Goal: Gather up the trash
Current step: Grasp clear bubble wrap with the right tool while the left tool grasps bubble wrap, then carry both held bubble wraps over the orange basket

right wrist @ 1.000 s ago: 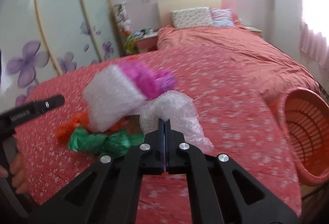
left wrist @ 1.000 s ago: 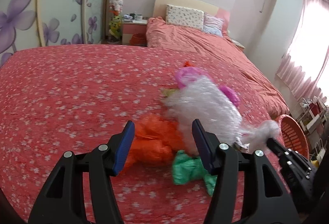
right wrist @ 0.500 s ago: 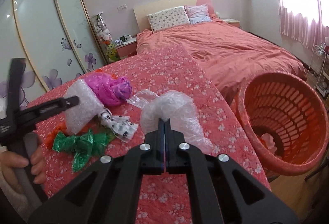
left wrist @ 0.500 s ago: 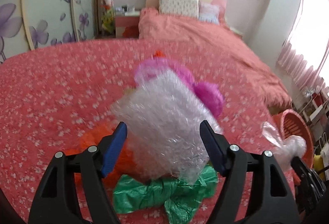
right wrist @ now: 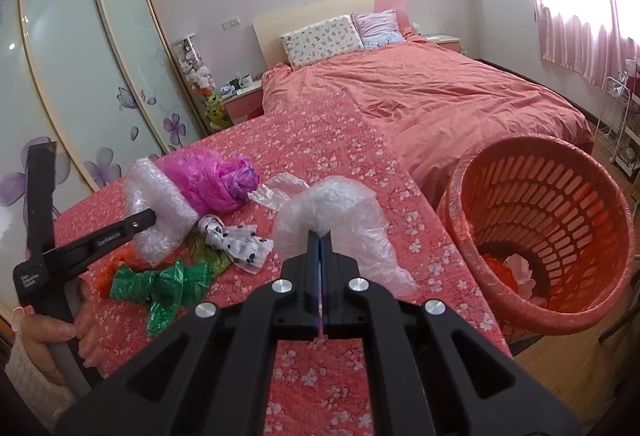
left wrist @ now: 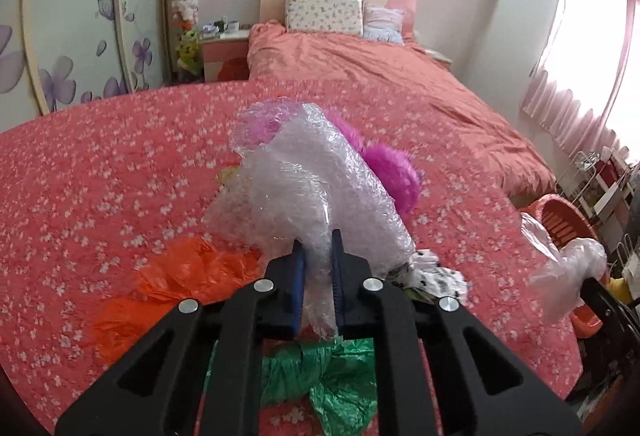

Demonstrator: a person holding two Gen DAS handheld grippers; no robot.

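Observation:
My left gripper is shut on a wad of bubble wrap over the trash pile on the flowered red cover; it also shows in the right wrist view. My right gripper is shut on a clear plastic bag, held above the cover's right edge, left of the red basket. The bag also shows in the left wrist view. On the cover lie a pink bag, an orange bag, a green bag and a spotted white bag.
The red basket stands on the floor beside the covered surface and holds some trash at its bottom. A bed with a pink quilt lies beyond. A wardrobe with flower doors is at the left, a wire rack at the far right.
My left gripper has closed on the bubble wrap, which it only straddled before. My right gripper has carried the clear bag to the right, closer to the basket.

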